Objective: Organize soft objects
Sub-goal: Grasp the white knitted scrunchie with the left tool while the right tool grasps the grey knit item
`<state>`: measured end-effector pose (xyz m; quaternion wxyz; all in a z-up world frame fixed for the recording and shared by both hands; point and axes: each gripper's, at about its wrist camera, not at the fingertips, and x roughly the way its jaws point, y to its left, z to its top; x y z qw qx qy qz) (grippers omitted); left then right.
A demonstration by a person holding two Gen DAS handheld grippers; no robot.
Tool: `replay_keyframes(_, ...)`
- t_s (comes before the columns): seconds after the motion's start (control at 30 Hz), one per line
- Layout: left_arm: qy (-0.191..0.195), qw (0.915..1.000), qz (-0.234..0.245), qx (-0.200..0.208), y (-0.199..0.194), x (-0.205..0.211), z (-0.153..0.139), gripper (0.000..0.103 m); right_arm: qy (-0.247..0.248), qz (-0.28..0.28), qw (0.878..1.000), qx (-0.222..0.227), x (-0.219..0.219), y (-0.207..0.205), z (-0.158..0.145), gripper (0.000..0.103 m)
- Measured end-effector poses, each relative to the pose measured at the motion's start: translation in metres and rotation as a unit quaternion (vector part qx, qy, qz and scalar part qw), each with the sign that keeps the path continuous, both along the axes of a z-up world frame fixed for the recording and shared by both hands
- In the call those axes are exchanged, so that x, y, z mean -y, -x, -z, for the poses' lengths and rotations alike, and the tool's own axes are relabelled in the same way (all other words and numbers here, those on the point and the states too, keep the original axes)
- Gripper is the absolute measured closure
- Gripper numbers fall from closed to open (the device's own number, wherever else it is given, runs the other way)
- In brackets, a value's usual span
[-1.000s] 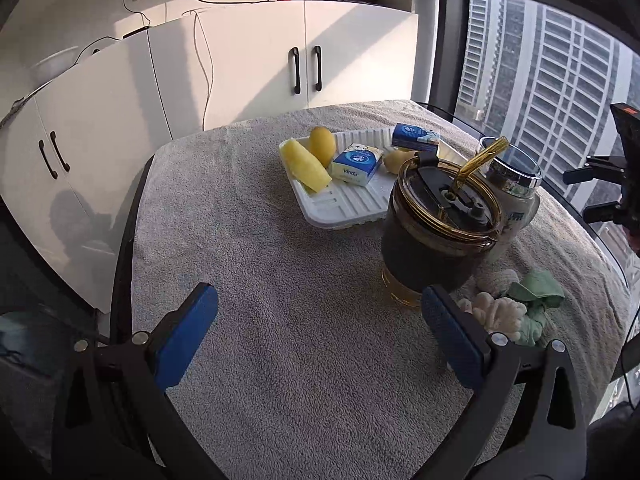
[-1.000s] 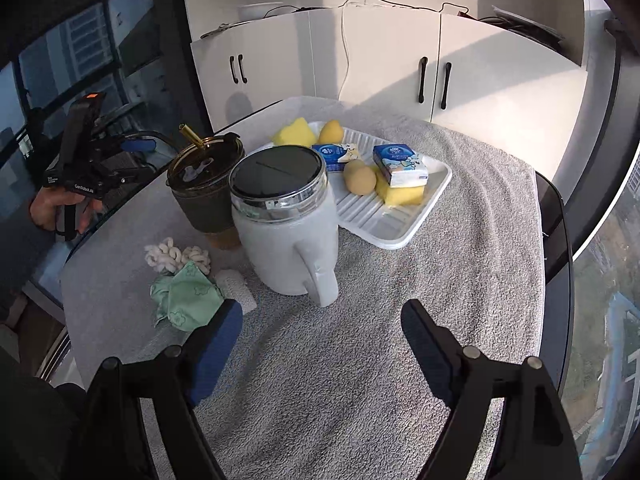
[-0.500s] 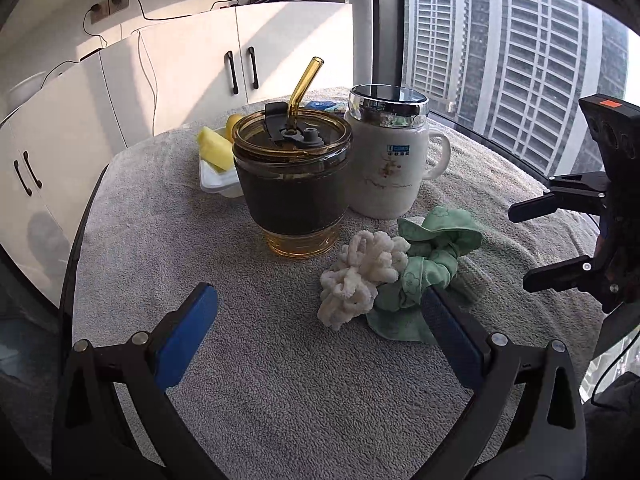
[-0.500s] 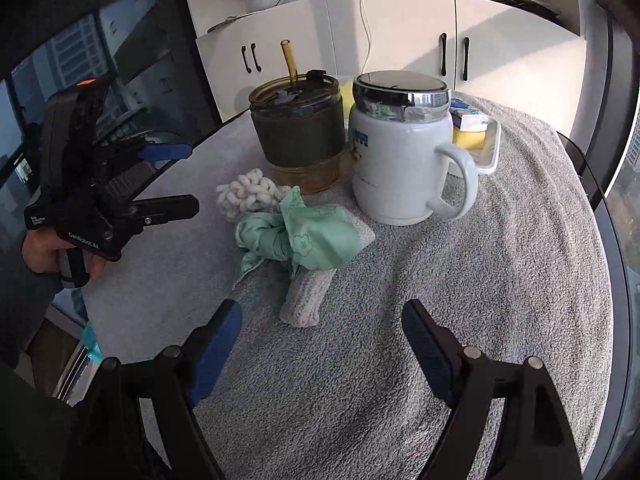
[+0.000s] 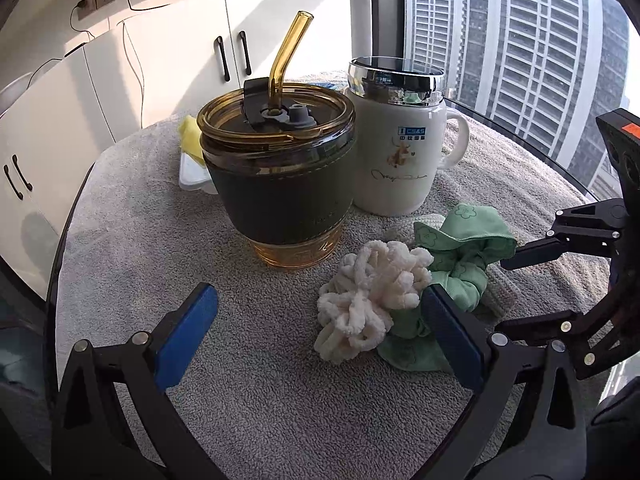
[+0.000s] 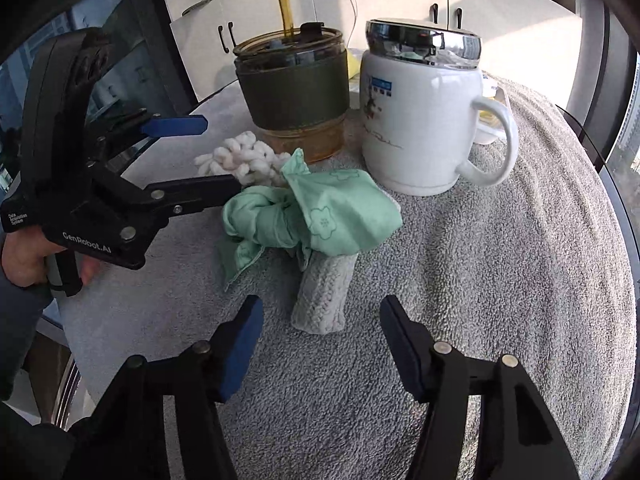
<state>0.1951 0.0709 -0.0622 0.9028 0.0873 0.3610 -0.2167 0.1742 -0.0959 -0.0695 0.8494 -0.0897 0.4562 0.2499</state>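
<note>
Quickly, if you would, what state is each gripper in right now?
Left gripper: open, holding nothing; the fluffy white yarn scrunchie lies between its fingers.
Right gripper: closing, empty, just short of the grey knitted roll.

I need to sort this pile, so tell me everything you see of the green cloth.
The green cloth is thin, mint fabric printed with small flower outlines, crumpled and knotted into a bunch. It lies on the grey towel before the white mug, draped over a grey knitted roll and touching the fluffy white yarn piece.
</note>
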Motion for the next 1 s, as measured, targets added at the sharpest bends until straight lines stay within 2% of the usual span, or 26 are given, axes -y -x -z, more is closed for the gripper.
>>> replay_keyframes(0.07,0.004,1.0000,-0.002,-0.004,-0.003,-0.001,0.002,0.001,0.002,-0.004,1.000,0.001,-0.006,-0.002,0.001,0.043)
replay_keyframes(0.1,0.006,1.0000,-0.002,-0.006,-0.005,-0.002,0.003,0.005,0.004,-0.004,1.000,0.002,-0.008,-0.003,0.002,0.046)
replay_keyframes(0.17,0.004,0.9998,-0.006,-0.018,-0.007,-0.001,0.006,0.034,0.008,-0.002,1.000,0.001,-0.012,-0.007,0.003,0.050)
replay_keyframes(0.2,0.000,0.9996,-0.007,-0.028,-0.009,0.000,0.009,0.055,0.010,-0.001,1.000,0.003,-0.013,-0.007,0.004,0.053)
replay_keyframes(0.23,-0.001,0.9993,-0.006,-0.036,-0.011,0.001,0.013,0.064,0.013,0.000,1.000,0.006,-0.015,-0.008,0.004,0.054)
replay_keyframes(0.3,-0.004,0.9987,0.000,-0.051,-0.012,0.004,0.021,0.073,0.022,0.000,1.000,0.009,-0.018,-0.009,0.004,0.058)
replay_keyframes(0.4,-0.002,0.9985,0.006,-0.054,-0.009,0.006,0.027,0.074,0.030,0.001,1.000,0.011,-0.021,-0.007,0.006,0.063)
replay_keyframes(0.5,0.019,0.9981,0.004,-0.058,-0.010,0.001,0.025,0.074,0.036,0.002,0.999,0.015,-0.024,-0.006,0.007,0.065)
replay_keyframes(0.6,0.020,0.9983,0.008,-0.054,-0.006,0.000,0.021,0.078,0.032,0.002,0.999,0.015,-0.027,-0.003,0.009,0.072)
replay_keyframes(0.67,0.019,0.9986,0.011,-0.049,-0.003,0.001,0.019,0.082,0.030,0.004,0.999,0.014,-0.025,-0.006,0.009,0.073)
replay_keyframes(0.9,0.036,0.9987,0.009,-0.035,0.001,-0.004,0.014,0.082,0.029,0.002,0.999,0.014,-0.020,0.000,0.007,0.075)
replay_keyframes(1.0,0.045,0.9986,0.006,-0.026,0.007,-0.008,0.009,0.086,0.027,0.002,1.000,0.014,-0.017,0.003,0.007,0.075)
